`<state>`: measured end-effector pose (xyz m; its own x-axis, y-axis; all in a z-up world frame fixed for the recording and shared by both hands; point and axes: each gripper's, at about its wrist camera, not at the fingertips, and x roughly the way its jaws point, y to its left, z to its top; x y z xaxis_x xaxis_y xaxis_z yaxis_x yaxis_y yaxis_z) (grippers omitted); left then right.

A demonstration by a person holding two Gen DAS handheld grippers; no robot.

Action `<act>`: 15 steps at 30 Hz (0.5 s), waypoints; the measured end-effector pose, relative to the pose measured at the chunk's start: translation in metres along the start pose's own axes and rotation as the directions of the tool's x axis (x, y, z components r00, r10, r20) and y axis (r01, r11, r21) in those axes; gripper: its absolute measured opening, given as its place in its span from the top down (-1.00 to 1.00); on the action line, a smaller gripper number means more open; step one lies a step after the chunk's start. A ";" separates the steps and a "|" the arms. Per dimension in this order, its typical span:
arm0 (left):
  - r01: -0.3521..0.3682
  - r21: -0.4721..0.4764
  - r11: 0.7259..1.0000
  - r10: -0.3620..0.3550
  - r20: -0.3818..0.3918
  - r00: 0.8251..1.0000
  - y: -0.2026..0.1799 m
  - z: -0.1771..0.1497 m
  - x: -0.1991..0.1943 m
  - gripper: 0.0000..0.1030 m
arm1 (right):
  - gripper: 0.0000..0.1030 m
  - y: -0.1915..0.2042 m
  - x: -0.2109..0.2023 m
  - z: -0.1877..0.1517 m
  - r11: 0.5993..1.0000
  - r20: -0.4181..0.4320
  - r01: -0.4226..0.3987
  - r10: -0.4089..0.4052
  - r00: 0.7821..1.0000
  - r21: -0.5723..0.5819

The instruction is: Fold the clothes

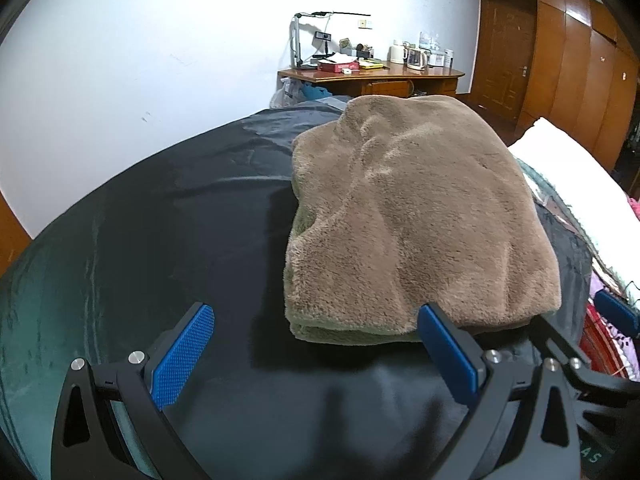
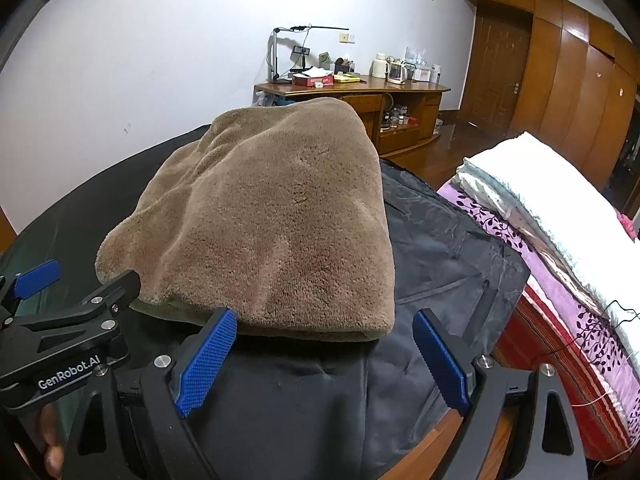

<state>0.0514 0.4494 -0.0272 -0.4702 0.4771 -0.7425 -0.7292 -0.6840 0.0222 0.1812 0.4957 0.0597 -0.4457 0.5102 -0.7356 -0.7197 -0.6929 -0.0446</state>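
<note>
White wall (image 1: pixel 140 60) behind, wood wardrobe (image 1: pixel 580 60) and door (image 2: pixel 496 72) at right. Dark sheet (image 1: pixel 180 220) spread over the work surface, filling most of both views. Bed (image 2: pixel 560 280) just right of it: floral purple cover, red striped layer below, white folded bedding (image 2: pixel 560 200) on top. Wood desk (image 2: pixel 400 92) against far wall, cluttered: lamp arm (image 2: pixel 312 29), red box (image 2: pixel 312 79), 2 kettles (image 2: pixel 390 69).

Brown fleece (image 1: pixel 420 208) lying on the sheet, folded into a thick roughly rectangular stack, greenish underside showing along near edge. In left view sits right of centre; in right view sits left of centre. Surface rumpled, near edge fairly straight.

Left gripper (image 1: pixel 316 320) low over the sheet, jaws spread wide, nothing between blue pads but bare sheet. Right pad just at fleece's near edge; contact unclear. Also visible at left edge of right view, black body marked GenRobot.AI.

Right gripper (image 2: pixel 325 322) likewise spread wide, near-right corner of fleece in the gap, not pinched. Left pad just beside fleece edge, right pad well clear over sheet.

Fingers (image 2: pixel 52 452) of a hand at lower left of right view.
</note>
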 end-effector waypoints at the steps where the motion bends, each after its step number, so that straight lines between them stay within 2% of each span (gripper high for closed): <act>1: 0.005 0.001 1.000 -0.005 0.005 1.000 0.000 0.000 0.000 -0.99 | -0.78 0.000 0.001 0.000 1.000 -0.003 0.000 0.000 1.000 0.000; 6: 0.039 0.003 0.999 -0.039 0.029 0.999 0.001 -0.001 -0.003 -0.99 | -0.78 -0.003 0.002 -0.002 1.000 -0.006 -0.010 0.010 1.000 0.016; 11: 0.092 -0.014 0.996 -0.092 0.010 0.996 0.004 -0.001 -0.001 -0.99 | -0.78 -0.008 0.001 -0.002 0.999 -0.002 -0.025 0.025 1.000 0.037; 15: 0.090 -0.011 0.996 -0.090 0.014 0.996 0.003 -0.002 -0.003 -0.99 | -0.78 -0.008 -0.002 -0.003 0.999 0.005 -0.025 0.025 1.000 0.039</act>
<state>0.0516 0.4451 -0.0266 -0.4101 0.5444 -0.7318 -0.7628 -0.6446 -0.0521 0.1892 0.4985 0.0591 -0.4662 0.4956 -0.7328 -0.7283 -0.6852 -0.0001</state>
